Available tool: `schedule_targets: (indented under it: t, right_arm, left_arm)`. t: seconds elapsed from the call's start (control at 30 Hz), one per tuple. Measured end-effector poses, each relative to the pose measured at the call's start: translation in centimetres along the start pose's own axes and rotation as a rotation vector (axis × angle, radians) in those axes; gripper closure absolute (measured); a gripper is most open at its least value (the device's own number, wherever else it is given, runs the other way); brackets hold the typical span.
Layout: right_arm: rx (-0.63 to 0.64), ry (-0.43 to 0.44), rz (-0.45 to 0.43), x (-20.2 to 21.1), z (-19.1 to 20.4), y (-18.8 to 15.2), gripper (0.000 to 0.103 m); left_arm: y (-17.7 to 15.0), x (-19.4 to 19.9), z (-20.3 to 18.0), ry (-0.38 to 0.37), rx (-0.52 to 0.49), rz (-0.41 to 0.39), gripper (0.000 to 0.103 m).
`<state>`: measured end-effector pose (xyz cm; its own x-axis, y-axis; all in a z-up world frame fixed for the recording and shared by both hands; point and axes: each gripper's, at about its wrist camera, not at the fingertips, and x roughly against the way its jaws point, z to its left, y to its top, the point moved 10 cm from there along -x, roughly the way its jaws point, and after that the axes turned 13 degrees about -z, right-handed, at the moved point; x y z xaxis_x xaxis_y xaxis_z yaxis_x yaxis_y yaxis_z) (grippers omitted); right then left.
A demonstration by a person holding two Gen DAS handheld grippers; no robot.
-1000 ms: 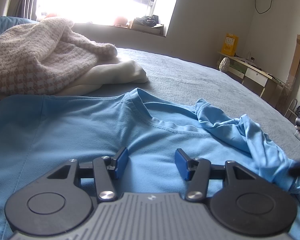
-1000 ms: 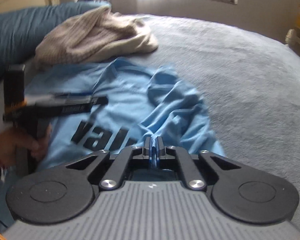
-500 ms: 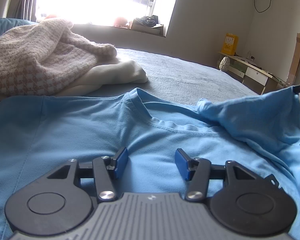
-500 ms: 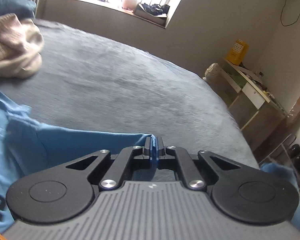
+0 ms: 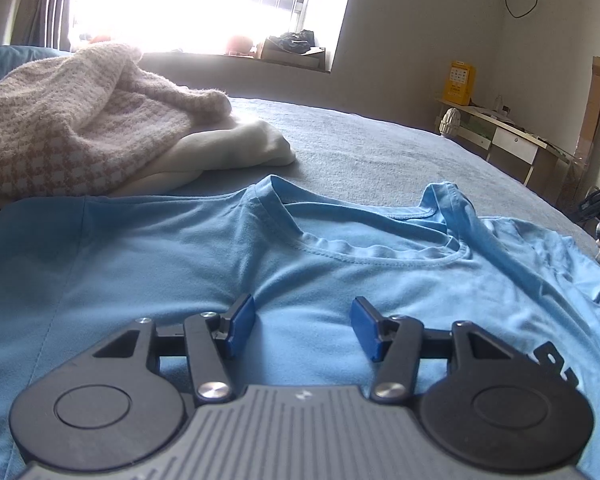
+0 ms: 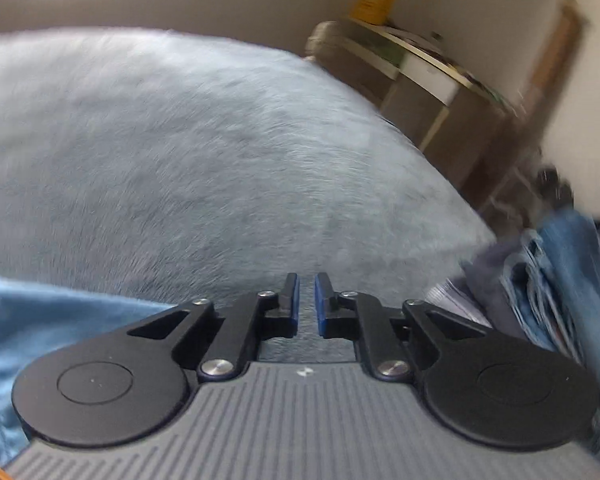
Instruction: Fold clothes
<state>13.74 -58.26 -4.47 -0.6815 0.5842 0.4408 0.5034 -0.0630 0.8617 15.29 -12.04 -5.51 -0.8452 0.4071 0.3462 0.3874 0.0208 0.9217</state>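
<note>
Now | blue T-shirt (image 5: 340,264) flat on bed (image 5: 380,160) | left gripper (image 5: 303,328) jaws released above its chest | right gripper (image 6: 307,304) jaws slightly parted, empty, beside shirt's edge

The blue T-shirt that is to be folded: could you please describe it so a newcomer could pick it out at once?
Start at the wide grey bed. A heap of clothes lies at its far left, a houndstooth knit over a cream garment. Nearer than that heap, spread flat, is the blue T-shirt: the only light-blue piece, with a round ribbed neckline.
</note>
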Motion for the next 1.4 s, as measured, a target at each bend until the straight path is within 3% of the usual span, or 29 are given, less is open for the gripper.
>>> schedule_targets:
  t: [0.1, 0.2, 0.33, 0.43, 0.47, 0.53, 0.63, 0.73, 0.8, 0.83, 0.9, 1.0, 1.23, 1.4]
  right_arm:
    - [-0.326, 0.068, 0.03, 2.6, -3.1, -0.6, 0.084]
    - [-0.624, 0.167, 0.153, 5.0, -4.4, -3.8, 0.082]
    - [-0.914, 0.204, 0.319, 6.4, -4.9, -9.3, 0.081]
    - [-1.125, 0.222, 0.38, 6.1, -4.4, -12.2, 0.081]
    - [-1.157, 0.232, 0.363, 5.9, -4.2, -12.2, 0.08]
    - [-1.126, 0.291, 0.328, 5.6, -2.8, -11.2, 0.082]
    - [-1.005, 0.449, 0.282, 6.3, 1.2, -7.8, 0.083]
    - [-0.645, 0.574, 0.189, 8.7, 6.0, -3.7, 0.081]
    - [-0.412, 0.596, 0.121, 10.5, 7.9, -2.1, 0.078]
    - [-0.359, 0.596, 0.098, 11.0, 8.2, -1.8, 0.075]
    - [-0.384, 0.586, 0.08, 11.0, 7.5, -1.5, 0.074]
    - [-0.544, 0.519, 0.113, 9.0, 4.8, -2.0, 0.074]
    - [-0.885, 0.426, 0.313, 7.5, 1.8, -7.9, 0.073]
    - [-0.82, 0.437, 0.268, 8.2, 2.8, -7.1, 0.073]
  left_arm:
    - [0.0, 0.0, 0.0, 0.001, -0.002, 0.0, 0.048]
    - [0.0, 0.0, 0.0, 0.002, -0.005, 0.0, 0.048]
    - [0.0, 0.0, -0.1, 0.004, -0.009, 0.001, 0.048]
    - [0.0, 0.0, -0.2, 0.005, -0.01, 0.002, 0.048]
    - [0.0, 0.0, -0.1, 0.005, -0.01, 0.002, 0.047]
    - [0.0, 0.0, -0.2, 0.006, -0.011, 0.003, 0.048]
    - [0.0, 0.0, -0.2, 0.007, -0.012, 0.003, 0.048]
    - [0.0, 0.0, -0.2, 0.007, -0.013, 0.003, 0.047]
    - [0.0, 0.0, -0.2, 0.006, -0.013, 0.002, 0.047]
    - [0.0, 0.0, -0.2, 0.006, -0.013, 0.002, 0.047]
    - [0.0, 0.0, -0.2, 0.006, -0.013, 0.002, 0.047]
    - [0.0, 0.0, -0.2, 0.005, -0.013, 0.001, 0.047]
    - [0.0, 0.0, -0.1, 0.001, -0.008, 0.0, 0.046]
    - [0.0, 0.0, -0.1, 0.002, -0.009, 0.0, 0.046]
